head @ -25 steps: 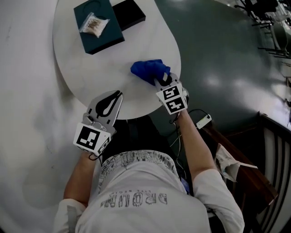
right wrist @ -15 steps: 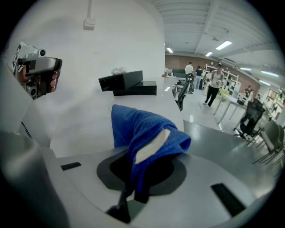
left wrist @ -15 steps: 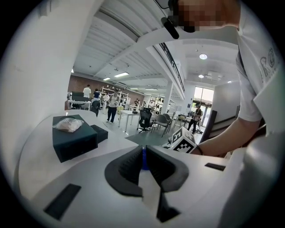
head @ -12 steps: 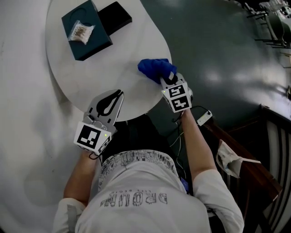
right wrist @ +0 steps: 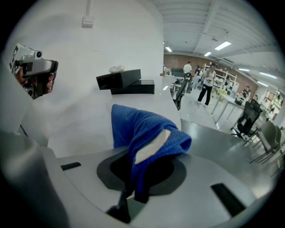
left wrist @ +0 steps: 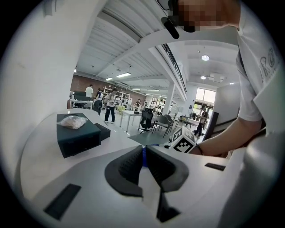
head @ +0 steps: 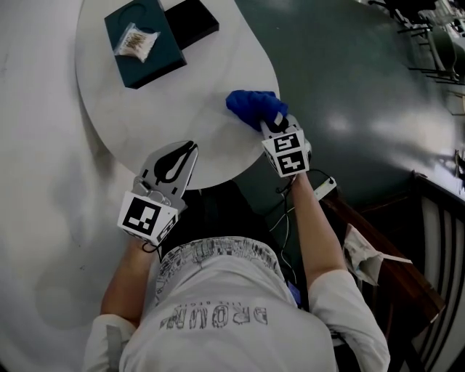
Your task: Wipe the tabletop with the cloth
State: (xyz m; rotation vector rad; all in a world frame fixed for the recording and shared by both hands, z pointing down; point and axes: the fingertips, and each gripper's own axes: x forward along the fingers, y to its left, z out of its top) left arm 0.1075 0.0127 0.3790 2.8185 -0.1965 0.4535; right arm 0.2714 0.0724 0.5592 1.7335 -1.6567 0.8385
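Observation:
A blue cloth [head: 253, 107] lies bunched on the right part of the white oval tabletop [head: 160, 109], near its edge. My right gripper [head: 270, 127] is shut on the cloth; in the right gripper view the blue cloth [right wrist: 142, 133] spills out over the jaws and rests on the table. My left gripper [head: 176, 158] hovers over the near edge of the table with its jaws closed together and nothing between them. In the left gripper view the jaws [left wrist: 143, 156] are shut, and the right gripper's marker cube [left wrist: 183, 140] shows beyond them.
A dark teal box [head: 144, 42] with a small clear packet [head: 134, 41] on top sits at the far side of the table, a black box [head: 190, 22] beside it. Dark floor lies right of the table. A wooden chair [head: 407, 276] stands at lower right.
My right gripper has dragged the blue cloth rightward and a little away along the table's right edge. The left gripper has stayed in place.

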